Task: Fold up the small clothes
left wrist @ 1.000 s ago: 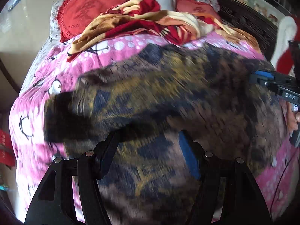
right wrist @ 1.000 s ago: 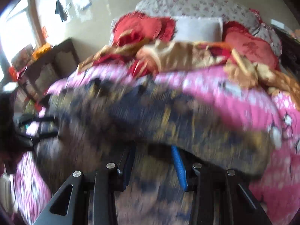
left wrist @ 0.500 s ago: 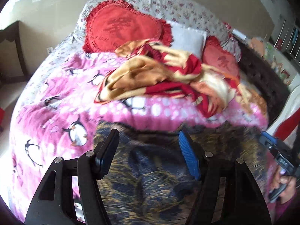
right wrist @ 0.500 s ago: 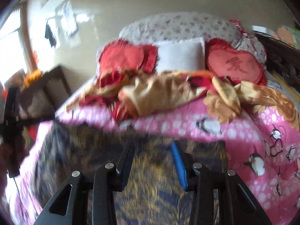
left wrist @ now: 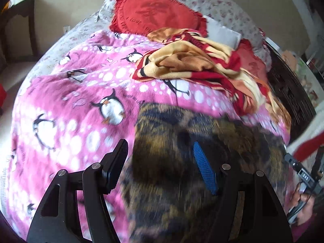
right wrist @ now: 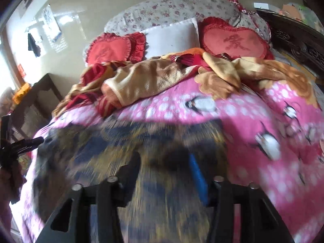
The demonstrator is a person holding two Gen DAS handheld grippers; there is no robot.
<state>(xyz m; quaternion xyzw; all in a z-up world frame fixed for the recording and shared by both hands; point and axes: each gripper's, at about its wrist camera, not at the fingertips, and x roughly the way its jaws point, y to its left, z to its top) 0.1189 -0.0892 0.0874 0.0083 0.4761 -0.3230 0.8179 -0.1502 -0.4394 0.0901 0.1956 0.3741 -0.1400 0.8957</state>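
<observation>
A dark garment patterned in brown, navy and gold lies spread on the pink penguin blanket; motion blurs it. My left gripper hangs open over the garment's left edge. Its black finger is above the blanket and its blue pad above the cloth, pinching nothing. My right gripper is over the same garment with its jaws opening. Cloth lies under the gap, and the pads do not press it. Each gripper shows in the other's view: the right gripper in a hand, the left gripper at the far left.
A crumpled red and tan blanket lies behind the garment. Red heart cushions and a white pillow sit at the head of the bed. A dark carved bed frame runs along the right, and a dark chair stands at the left.
Both cameras have pulled back and tilted up, so the garment now fills only the lower part of each view. The right jaws stand wider apart. The left gripper has shifted toward the garment's left edge.
</observation>
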